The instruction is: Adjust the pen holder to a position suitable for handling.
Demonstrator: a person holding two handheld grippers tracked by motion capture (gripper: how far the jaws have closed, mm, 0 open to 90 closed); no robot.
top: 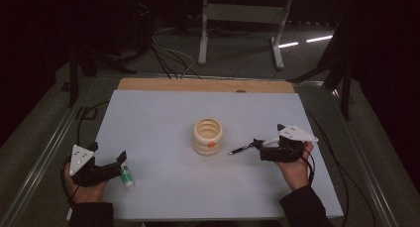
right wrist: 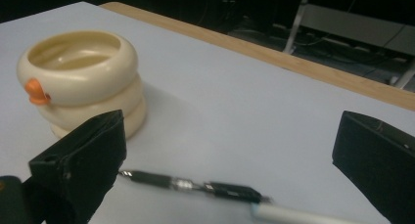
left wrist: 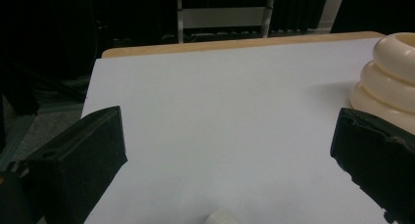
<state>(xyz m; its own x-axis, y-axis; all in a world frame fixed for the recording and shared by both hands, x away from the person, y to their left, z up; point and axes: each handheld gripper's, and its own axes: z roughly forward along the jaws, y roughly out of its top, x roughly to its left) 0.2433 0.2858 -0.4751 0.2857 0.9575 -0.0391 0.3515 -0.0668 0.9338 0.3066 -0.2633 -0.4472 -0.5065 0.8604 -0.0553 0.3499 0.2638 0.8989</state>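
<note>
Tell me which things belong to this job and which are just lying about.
In the job:
dark slim pen
cream ribbed ring-shaped holder
small white tube with green label

Lying about:
white metal frame beyond the table
cables on the floor

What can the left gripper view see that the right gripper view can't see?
Left gripper view: the white tip of a small tube at the bottom edge, between the open jaws of the left hand-held gripper. Right gripper view: a dark pen lying between the open jaws of the right hand-held gripper, and an orange knob on the holder. Both: the cream ringed holder on the white table.
</note>
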